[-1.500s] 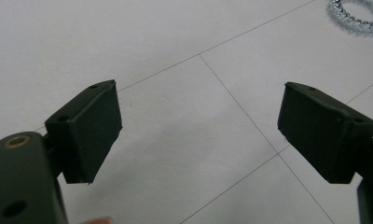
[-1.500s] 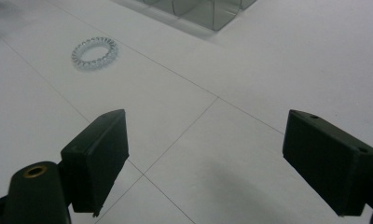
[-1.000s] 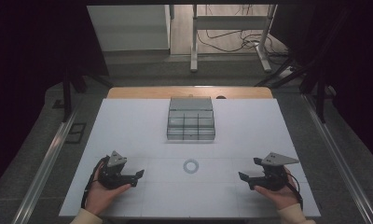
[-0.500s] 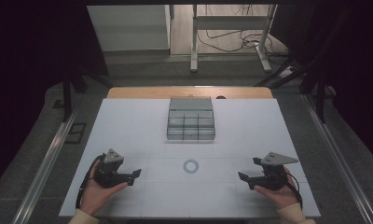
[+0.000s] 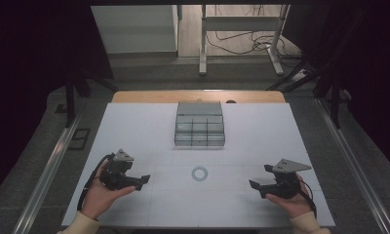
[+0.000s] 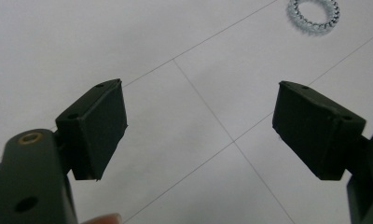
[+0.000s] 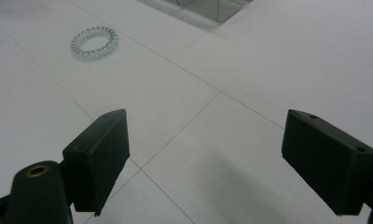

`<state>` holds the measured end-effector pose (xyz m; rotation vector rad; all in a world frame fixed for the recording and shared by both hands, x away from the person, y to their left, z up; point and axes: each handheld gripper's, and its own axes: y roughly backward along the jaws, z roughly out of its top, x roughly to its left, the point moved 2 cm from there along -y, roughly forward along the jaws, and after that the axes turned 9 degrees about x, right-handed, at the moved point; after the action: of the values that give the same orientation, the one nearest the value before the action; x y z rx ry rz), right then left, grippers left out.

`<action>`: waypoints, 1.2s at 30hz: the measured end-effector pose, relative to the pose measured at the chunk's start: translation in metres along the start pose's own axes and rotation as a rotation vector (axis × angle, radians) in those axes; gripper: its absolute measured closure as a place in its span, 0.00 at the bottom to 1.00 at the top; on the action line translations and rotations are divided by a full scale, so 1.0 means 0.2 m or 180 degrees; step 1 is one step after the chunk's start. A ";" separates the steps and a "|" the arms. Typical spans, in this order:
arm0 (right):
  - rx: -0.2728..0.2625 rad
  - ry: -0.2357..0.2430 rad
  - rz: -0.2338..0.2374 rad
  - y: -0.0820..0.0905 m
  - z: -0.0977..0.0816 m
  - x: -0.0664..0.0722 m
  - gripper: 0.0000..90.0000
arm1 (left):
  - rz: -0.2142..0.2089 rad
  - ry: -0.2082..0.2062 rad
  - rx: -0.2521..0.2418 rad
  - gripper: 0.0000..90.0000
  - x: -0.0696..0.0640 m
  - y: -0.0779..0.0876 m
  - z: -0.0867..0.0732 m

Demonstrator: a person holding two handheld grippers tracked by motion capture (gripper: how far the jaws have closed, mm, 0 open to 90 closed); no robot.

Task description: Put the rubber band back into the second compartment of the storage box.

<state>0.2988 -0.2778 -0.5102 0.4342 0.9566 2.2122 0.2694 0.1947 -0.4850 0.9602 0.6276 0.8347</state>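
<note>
The ring (image 5: 200,173) lies flat on the tabletop (image 5: 134,131) between the left gripper (image 5: 140,180) and right gripper (image 5: 255,185), both with jaws apart, so a shallow grab may skid it away.

The high view looks down from above; both gripper views skim low, sharing the coiled ring (image 5: 200,173).

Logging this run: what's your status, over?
Left gripper open, empty. Right gripper open, empty. Coil ring flat on table between them, untouched. Nothing in the way.
</note>
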 end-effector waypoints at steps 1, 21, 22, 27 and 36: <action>-0.0001 0.0003 -0.0001 0.00 0.00 0.00 0.17 | -0.0017 -0.0017 0.0016 0.20 0.00 0.00 0.01; 0.0018 -0.0008 -0.0014 -0.01 0.00 0.00 0.17 | -0.0167 -0.0225 0.0204 0.20 -0.07 -0.06 0.14; 0.0020 -0.0008 -0.0015 -0.01 0.00 0.00 0.17 | -0.0177 -0.0228 0.0209 0.20 -0.07 -0.07 0.15; 0.0030 -0.0005 -0.0011 -0.01 0.00 0.00 0.17 | -0.0212 -0.0256 0.0238 0.21 -0.09 -0.10 0.19; 0.0009 -0.0003 -0.0003 -0.01 0.00 0.00 0.17 | -0.0264 -0.0328 0.0300 0.21 -0.13 -0.15 0.28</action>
<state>0.2991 -0.2767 -0.5117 0.4361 0.9594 2.2098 0.3082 0.1377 -0.4832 1.0488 0.6179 0.6826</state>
